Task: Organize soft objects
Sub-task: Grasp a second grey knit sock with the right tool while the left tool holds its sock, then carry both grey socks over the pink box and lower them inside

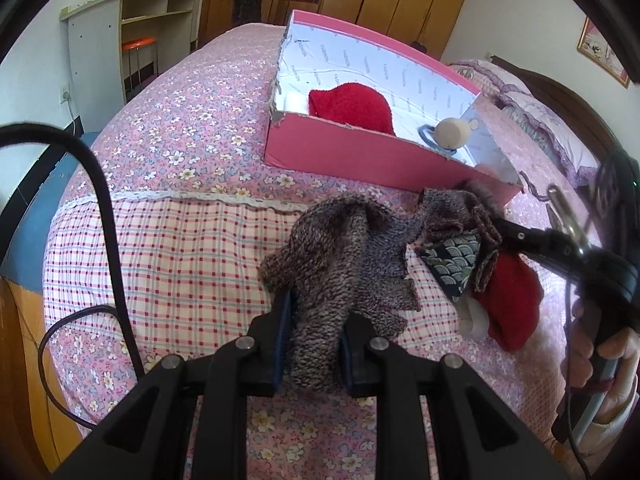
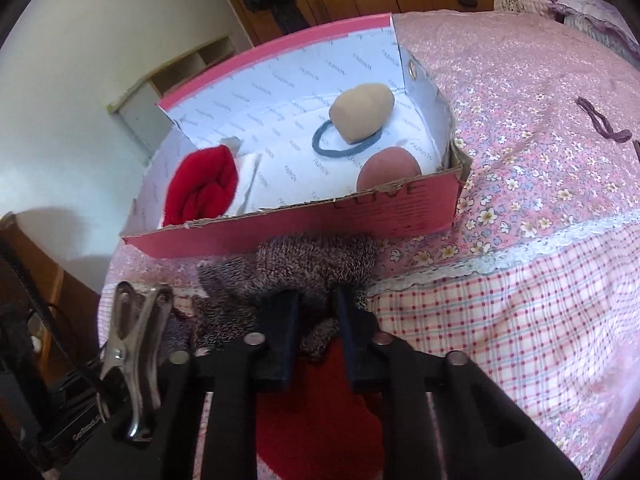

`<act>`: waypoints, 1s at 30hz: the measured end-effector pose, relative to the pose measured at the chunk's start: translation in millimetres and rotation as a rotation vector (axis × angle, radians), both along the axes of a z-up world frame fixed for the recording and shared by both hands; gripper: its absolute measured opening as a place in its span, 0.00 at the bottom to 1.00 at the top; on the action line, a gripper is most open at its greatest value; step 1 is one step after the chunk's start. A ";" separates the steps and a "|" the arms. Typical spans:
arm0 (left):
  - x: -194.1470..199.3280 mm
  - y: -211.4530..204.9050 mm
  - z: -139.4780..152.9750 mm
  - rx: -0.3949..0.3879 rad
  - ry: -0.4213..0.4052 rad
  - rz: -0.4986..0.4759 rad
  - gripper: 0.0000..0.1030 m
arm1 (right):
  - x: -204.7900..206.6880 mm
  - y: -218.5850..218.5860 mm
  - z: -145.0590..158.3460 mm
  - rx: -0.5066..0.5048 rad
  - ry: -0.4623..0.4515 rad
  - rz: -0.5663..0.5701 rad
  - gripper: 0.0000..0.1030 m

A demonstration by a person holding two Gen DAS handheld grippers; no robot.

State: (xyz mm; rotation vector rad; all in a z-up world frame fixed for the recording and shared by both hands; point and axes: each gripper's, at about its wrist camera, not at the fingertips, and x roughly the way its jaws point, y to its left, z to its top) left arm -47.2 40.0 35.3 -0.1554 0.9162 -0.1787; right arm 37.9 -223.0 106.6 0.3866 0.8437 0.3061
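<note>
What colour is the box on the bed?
Pink outside, white printed lining inside: the box shows best in the right wrist view.

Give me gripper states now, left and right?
Left gripper: closed on one end of the grey knit cloth.
Right gripper: closed on the other end of the same cloth.

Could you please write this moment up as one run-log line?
left gripper: shut on knit sock | right gripper: shut on same sock's other end | pink box: behind sock, holds red sock
</note>
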 end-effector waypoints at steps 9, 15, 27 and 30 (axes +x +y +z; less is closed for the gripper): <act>-8.7 5.7 14.3 -0.039 -0.024 -0.003 0.19 | -30.8 -15.8 22.4 0.070 -0.096 -0.019 0.10; -16.5 3.9 32.0 -0.038 -0.063 -0.015 0.19 | -46.7 -24.1 39.0 0.086 -0.150 -0.027 0.10; -21.8 7.1 73.3 -0.044 -0.151 -0.025 0.19 | -64.9 -27.3 73.1 0.074 -0.250 -0.021 0.10; -17.5 7.0 83.7 -0.044 -0.174 -0.025 0.19 | -66.3 -27.1 80.3 0.066 -0.273 -0.016 0.10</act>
